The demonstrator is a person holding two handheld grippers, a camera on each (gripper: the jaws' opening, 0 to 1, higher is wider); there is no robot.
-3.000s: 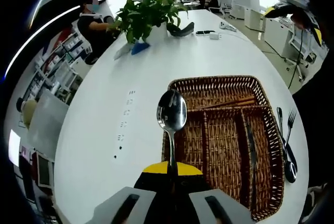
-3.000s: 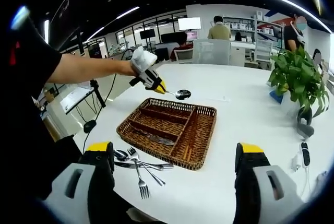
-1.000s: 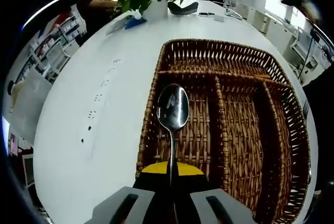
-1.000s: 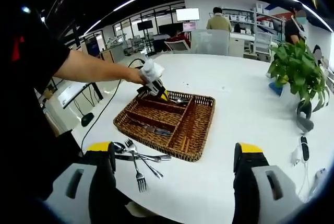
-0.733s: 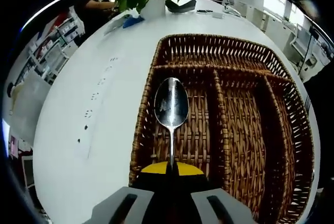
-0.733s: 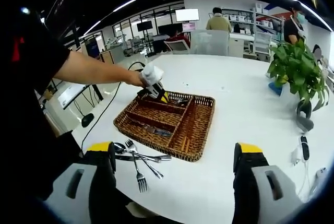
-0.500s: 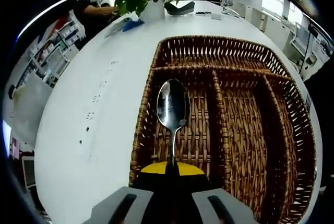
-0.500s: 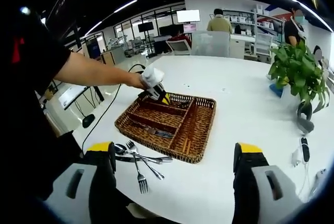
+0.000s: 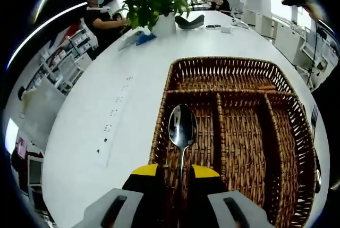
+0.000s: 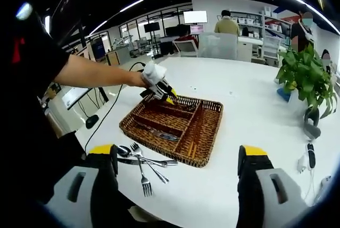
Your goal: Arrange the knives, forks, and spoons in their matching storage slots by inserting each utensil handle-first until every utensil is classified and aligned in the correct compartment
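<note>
No lettering can be read anywhere; a row of small dark marks on the white table (image 9: 106,79) beside the basket (image 9: 234,74) is too fine to make out. The basket is brown woven wicker, rectangular, with a cross slot at its far end and long slots running toward the camera. In the left gripper view the left gripper (image 9: 177,183) has its yellow-tipped jaws parted a little, and the polished steel spoon (image 9: 181,128) lies in the basket's leftmost long slot, bowl up and away from the camera, its thin handle running back into the gap between the jaws; whether the jaws press on the handle I cannot tell, though they look slightly apart from it. The right gripper view shows the same left gripper (image 10: 169,99) from afar, in a white-gloved hand (image 10: 150,73) at the basket's (image 10: 204,156) far corner. In that view a dark knife (image 10: 162,136) lies in a middle slot, and a fork (image 10: 141,174) and other steel cutlery (image 10: 154,161) lie loose on the table just outside the basket's near edge. The right gripper (image 10: 177,196) hangs well short of the basket, its grey, yellow-capped jaws spread wide with nothing between them. A leafy green plant (image 9: 154,5) in a white pot stands far beyond the basket.
</note>
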